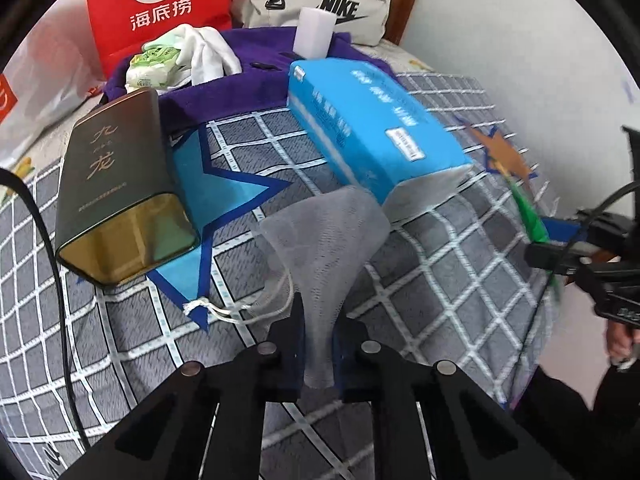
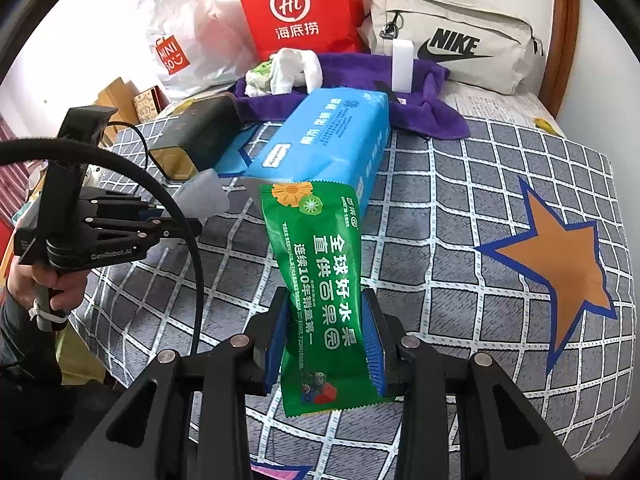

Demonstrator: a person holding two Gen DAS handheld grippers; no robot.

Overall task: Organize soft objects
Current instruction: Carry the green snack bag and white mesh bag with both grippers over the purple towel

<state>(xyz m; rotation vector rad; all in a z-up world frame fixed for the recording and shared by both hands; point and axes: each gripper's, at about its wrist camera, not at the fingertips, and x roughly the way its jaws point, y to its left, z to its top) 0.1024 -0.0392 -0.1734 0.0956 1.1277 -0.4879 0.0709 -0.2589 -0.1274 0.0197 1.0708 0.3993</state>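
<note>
Left claw [image 1: 318, 344]: its jaws are closing tight on the narrow end of a white mesh pouch [image 1: 328, 232], holding it above the bed.
White mesh pouch: it is fanning out from the claw toward the blue tissue pack [image 1: 372, 128]; its drawstring [image 1: 240, 312] is trailing off to the left over the bedspread [image 1: 440, 280].
Right claw [image 2: 326, 336]: its blue pads [image 2: 374, 344] are pressing in on both sides of a green snack packet [image 2: 320, 280], gripping the packet's lower half.
Green snack packet: it is standing upright in the claw, above the middle of the bed, its top edge showing in front of the near end of the blue tissue pack.
Blue tissue pack: it is lying lengthwise in the middle of the bed, its far end reaching the purple towel [image 1: 240, 88].
Dark tin box [image 1: 120, 184]: it is lying on its side left of the tissue pack, near the bed's left edge.
Purple towel: it is spreading across the far part of the bed, carrying a white cloth [image 1: 204, 52], a green-and-white packet [image 1: 154, 64] and an upright white block [image 1: 316, 32].
Far edge of the bed: a red bag [image 2: 300, 8], a white shopping bag [image 2: 180, 52] and a beige Nike pouch [image 2: 452, 36] are leaning there against the wall.
Bedspread: grey with a white grid, showing an orange star [image 2: 560, 264] toward the right edge.
</note>
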